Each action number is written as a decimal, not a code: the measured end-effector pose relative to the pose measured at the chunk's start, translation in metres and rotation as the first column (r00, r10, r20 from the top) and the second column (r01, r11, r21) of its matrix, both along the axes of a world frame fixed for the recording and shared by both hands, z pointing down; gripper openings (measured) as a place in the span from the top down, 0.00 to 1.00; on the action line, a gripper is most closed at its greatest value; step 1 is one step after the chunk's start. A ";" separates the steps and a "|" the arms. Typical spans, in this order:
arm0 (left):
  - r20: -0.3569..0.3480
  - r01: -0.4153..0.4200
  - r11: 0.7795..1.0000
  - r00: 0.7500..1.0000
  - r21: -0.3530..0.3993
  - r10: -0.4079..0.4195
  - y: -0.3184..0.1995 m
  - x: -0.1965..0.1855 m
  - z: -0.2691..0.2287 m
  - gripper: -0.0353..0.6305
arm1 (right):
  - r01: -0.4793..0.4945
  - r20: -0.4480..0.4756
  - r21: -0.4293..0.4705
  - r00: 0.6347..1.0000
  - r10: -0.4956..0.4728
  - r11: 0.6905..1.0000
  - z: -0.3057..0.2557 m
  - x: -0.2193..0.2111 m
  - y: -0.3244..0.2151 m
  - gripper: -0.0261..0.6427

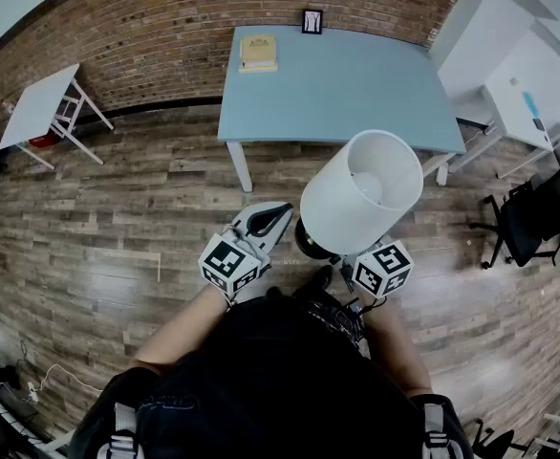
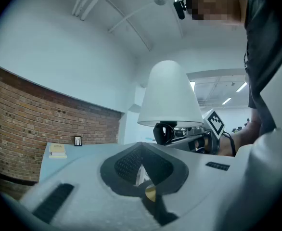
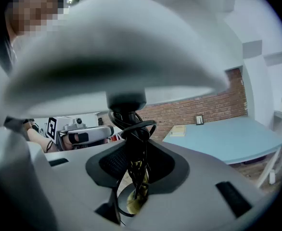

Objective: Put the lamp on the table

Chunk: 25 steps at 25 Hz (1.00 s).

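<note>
Wood-plank floor (image 1: 118,237) and a brick wall (image 1: 165,36) at the back, with one blue table (image 1: 356,94) standing against that wall.

Both forearms are bent at the elbow and stick out forward from the waist, side by side, on the near side of the blue table. The right gripper (image 3: 134,165) is clamped on the lamp (image 1: 361,204). Its pads squeeze the thin dark stem just under the shade, and the black cord is bundled around that same spot. The lamp looks about upright, white shade on top and dark round base (image 1: 313,242) below. It's up in the air over the floor, just short of the blue table's near edge, so it isn't on the table yet.

The left gripper (image 1: 272,218) sits right beside the lamp's base, pointing toward the blue table. Its jaws are closed together with nothing between them, and I can't see it touching the lamp.

Counts:
- two grippers
- one lamp
- one book (image 1: 258,53) on the blue table's far left corner
- one small picture frame (image 1: 312,21) at the table's back edge, against the wall
- one small white side table (image 1: 36,105) well off to the left of the blue table
- a white desk (image 1: 519,113) and a black office chair (image 1: 538,213) off to its right
</note>
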State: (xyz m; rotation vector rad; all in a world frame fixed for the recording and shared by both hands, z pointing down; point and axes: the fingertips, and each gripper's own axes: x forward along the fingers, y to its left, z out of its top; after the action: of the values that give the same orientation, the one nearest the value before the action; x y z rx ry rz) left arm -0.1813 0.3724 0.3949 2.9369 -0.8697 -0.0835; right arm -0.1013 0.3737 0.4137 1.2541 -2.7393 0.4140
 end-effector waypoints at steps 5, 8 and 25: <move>0.003 -0.003 1.000 1.000 0.005 0.003 0.002 0.004 -0.001 0.93 | 0.005 -0.003 0.001 1.000 -0.005 1.000 0.001 0.004 0.003 0.79; 0.009 -0.002 1.000 1.000 0.008 0.002 0.001 0.005 0.000 0.93 | 0.007 0.003 0.003 1.000 -0.007 1.000 0.001 0.006 0.001 0.79; 0.041 0.048 0.999 0.998 -0.005 -0.048 -0.059 0.060 0.003 0.93 | 0.049 0.026 -0.005 0.998 -0.049 0.999 0.007 0.068 -0.055 0.79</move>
State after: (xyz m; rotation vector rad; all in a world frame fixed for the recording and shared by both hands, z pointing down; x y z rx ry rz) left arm -0.1211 0.3133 0.3979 2.9226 -0.9447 -0.0232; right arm -0.0336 0.3188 0.4204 1.1865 -2.7821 0.4357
